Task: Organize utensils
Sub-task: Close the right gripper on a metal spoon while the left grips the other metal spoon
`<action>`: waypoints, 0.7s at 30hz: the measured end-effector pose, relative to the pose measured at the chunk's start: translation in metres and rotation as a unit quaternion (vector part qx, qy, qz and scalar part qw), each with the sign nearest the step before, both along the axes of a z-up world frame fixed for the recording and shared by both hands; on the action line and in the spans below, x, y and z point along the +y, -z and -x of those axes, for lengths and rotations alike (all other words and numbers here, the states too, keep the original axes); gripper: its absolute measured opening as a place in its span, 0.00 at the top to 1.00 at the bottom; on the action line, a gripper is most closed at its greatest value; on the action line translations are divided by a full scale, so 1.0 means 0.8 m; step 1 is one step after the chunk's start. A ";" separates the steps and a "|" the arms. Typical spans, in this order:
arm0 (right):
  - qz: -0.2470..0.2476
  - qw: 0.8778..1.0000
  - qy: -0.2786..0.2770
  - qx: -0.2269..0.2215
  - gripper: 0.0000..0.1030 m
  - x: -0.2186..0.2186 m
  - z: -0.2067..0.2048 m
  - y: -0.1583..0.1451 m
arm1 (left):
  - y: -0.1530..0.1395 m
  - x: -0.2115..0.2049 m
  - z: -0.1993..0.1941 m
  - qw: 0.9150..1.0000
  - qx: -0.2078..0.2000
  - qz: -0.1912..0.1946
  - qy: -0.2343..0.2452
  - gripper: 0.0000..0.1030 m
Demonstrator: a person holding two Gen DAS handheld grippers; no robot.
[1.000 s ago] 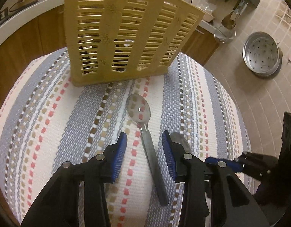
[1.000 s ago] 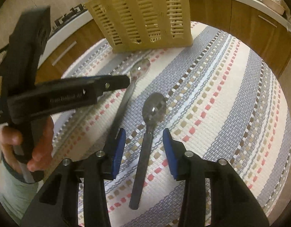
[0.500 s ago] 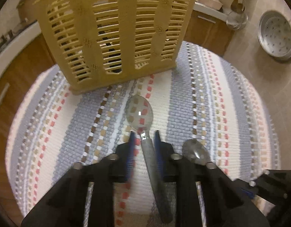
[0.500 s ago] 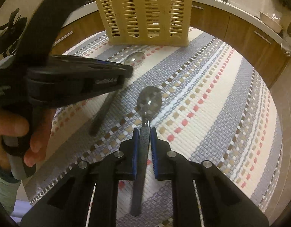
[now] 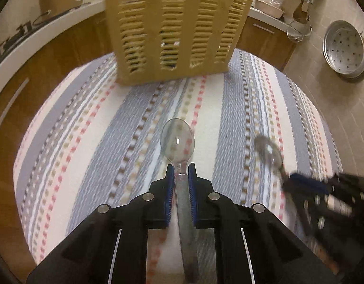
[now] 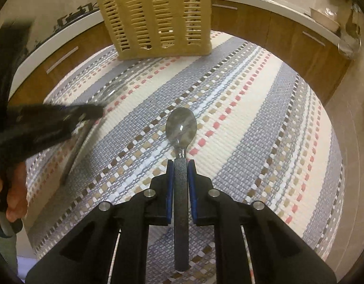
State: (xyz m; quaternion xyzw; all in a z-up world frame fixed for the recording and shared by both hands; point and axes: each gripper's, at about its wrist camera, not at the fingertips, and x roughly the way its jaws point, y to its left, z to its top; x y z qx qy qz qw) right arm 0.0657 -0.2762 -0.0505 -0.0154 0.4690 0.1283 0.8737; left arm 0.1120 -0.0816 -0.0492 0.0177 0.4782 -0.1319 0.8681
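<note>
My left gripper (image 5: 181,169) is shut on the handle of a metal spoon (image 5: 177,139) and holds it above the striped cloth (image 5: 87,127), bowl pointing forward. My right gripper (image 6: 180,165) is shut on the dark handle of a second spoon (image 6: 181,125), also lifted off the cloth. A yellow slatted utensil basket (image 5: 175,30) stands at the far side of the table, ahead of both grippers; it also shows in the right wrist view (image 6: 156,16). The right gripper appears blurred at the right of the left wrist view (image 5: 321,189).
Wooden cabinets with a white counter (image 6: 276,4) run behind the table. A metal steamer pan (image 5: 345,47) sits on the tiled floor at right. A pot (image 5: 56,0) stands on the counter at left.
Both grippers closed on their spoons and lifted them off the cloth. The left spoon's bowl now hovers higher, and the basket looks farther away.
</note>
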 end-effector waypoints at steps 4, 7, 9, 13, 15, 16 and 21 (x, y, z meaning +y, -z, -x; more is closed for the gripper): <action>-0.015 1.000 0.013 0.013 0.90 -0.005 -0.005 0.002 | 0.004 0.022 0.010 1.000 0.020 0.010 0.003 0.90; -0.018 1.000 0.011 0.020 0.90 -0.002 -0.009 0.004 | 0.007 0.031 0.011 1.000 0.022 0.015 0.008 0.90; -0.019 0.999 0.010 0.024 0.90 -0.001 -0.012 0.004 | 0.008 0.033 0.016 1.000 0.023 0.015 0.013 0.89; -0.039 0.998 0.001 0.045 0.88 -0.006 -0.019 0.004 | 0.008 0.035 0.018 0.999 0.030 0.022 0.023 0.87; -0.062 0.996 -0.005 0.063 0.77 -0.011 -0.024 0.004 | 0.007 0.038 0.019 0.999 0.037 0.024 0.031 0.83; -0.076 0.994 -0.009 0.073 0.73 -0.014 -0.026 0.003 | 0.006 0.039 0.018 0.998 0.042 0.026 0.036 0.82; -0.068 0.994 -0.014 0.085 0.52 -0.014 -0.036 -0.004 | 0.000 0.042 0.015 0.995 0.067 0.009 0.067 0.74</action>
